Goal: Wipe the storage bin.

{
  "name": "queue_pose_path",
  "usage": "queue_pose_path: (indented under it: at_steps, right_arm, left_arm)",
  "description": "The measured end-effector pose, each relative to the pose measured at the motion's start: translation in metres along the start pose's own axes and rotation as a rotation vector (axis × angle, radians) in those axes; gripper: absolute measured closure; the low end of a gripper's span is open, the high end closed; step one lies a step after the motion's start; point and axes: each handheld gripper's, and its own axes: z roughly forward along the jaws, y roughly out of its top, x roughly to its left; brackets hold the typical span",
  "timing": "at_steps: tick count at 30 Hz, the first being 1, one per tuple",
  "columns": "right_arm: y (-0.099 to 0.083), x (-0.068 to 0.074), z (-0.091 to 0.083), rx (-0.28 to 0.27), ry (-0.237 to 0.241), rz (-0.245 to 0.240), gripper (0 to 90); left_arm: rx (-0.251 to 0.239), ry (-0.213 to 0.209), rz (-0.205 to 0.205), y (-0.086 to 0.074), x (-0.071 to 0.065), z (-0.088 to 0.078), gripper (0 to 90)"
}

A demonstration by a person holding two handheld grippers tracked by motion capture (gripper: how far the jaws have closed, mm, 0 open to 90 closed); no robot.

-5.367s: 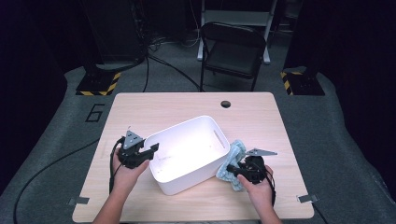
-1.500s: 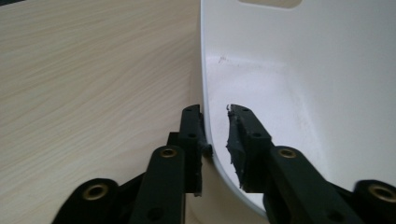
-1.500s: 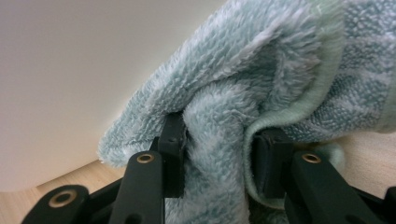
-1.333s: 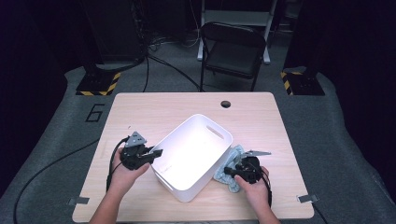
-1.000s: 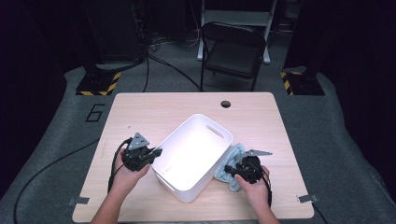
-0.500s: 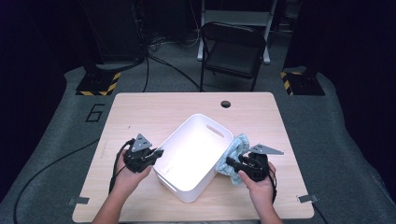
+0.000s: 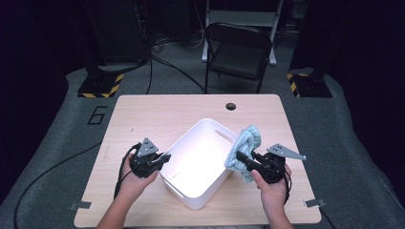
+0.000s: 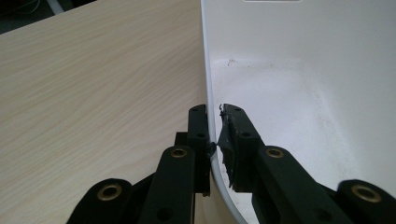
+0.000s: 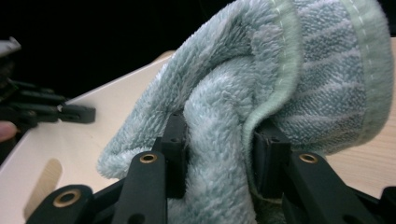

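Observation:
A white plastic bin (image 7: 200, 162) stands turned at an angle in the middle of the wooden table. My left gripper (image 7: 162, 158) is shut on the bin's left wall (image 8: 210, 126), one jaw outside and one inside. On the bin's right side my right gripper (image 7: 242, 156) is shut on a bunched light blue-green towel (image 7: 244, 147), held up off the table beside the rim. In the right gripper view the towel (image 9: 261, 84) bulges between and over both jaws, and the left gripper (image 9: 70, 113) appears far off at the left.
The table (image 7: 157, 114) has a round cable hole (image 7: 231, 106) near its far edge. A black folding chair (image 7: 239, 52) stands behind the table. Bare wood lies to the left of the bin and along the far side.
My right gripper has lifted the towel off the table, up beside the bin's right rim. The left gripper keeps its hold on the bin wall and has barely moved.

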Motion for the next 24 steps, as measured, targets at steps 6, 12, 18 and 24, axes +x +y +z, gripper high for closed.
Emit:
queue_pose_path:
  at_steps: [6,12,18,24]
  right_arm:
    - [-0.005,-0.005,0.005,0.027,-0.008,-0.001,65.6]
    - [-0.008,-0.004,0.005,0.043,-0.030,-0.010,67.5]
    - [-0.011,-0.003,0.006,0.053,-0.048,-0.016,68.6]
    - [-0.014,-0.006,0.007,0.055,-0.034,0.009,69.3]
  left_arm:
    - [-0.006,-0.001,-0.010,-0.001,0.000,0.000,81.9]
    - [-0.009,-0.001,-0.012,-0.001,0.000,0.000,81.8]
    - [-0.009,-0.002,-0.013,-0.001,0.000,0.001,81.7]
    - [-0.010,-0.003,-0.015,-0.001,0.000,0.001,81.8]
